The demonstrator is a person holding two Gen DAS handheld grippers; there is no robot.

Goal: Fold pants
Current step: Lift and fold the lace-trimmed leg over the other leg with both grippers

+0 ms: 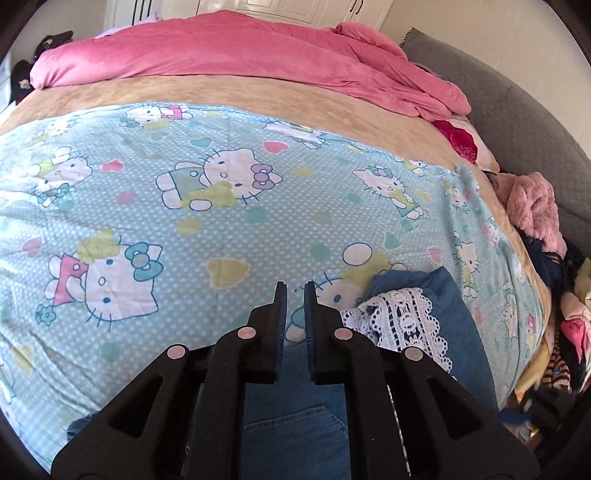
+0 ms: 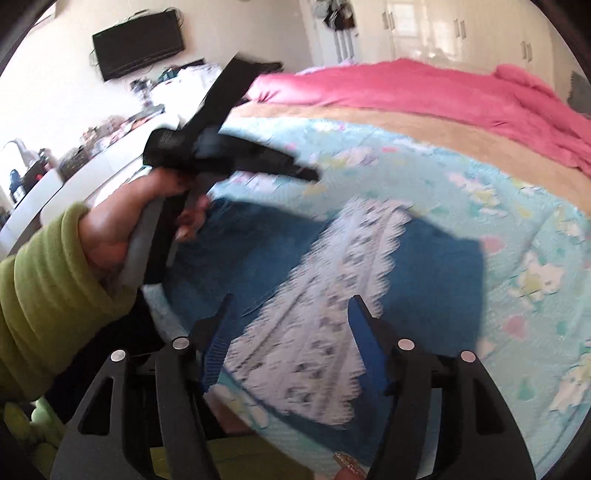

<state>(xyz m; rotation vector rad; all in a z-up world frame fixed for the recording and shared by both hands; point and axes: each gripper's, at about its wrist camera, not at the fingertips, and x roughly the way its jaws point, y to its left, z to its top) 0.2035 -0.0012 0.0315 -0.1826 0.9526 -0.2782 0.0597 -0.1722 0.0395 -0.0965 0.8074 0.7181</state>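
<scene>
One pair of denim pants, two grippers, one pink duvet, perhaps one wall television.

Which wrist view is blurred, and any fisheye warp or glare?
Right wrist: heavy motion smear over the jeans, their lace trim and the cartoon-cat blanket; cupboard doors washed out by glare. Left wrist: sharp, lace crisp; fisheye bows the blanket, dark corners in both.

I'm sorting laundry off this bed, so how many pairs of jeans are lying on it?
1: the jeans with white lace trim lie on the cartoon-cat blanket, at its near edge under both grippers. More could be buried in the clothes pile to the right.
</scene>
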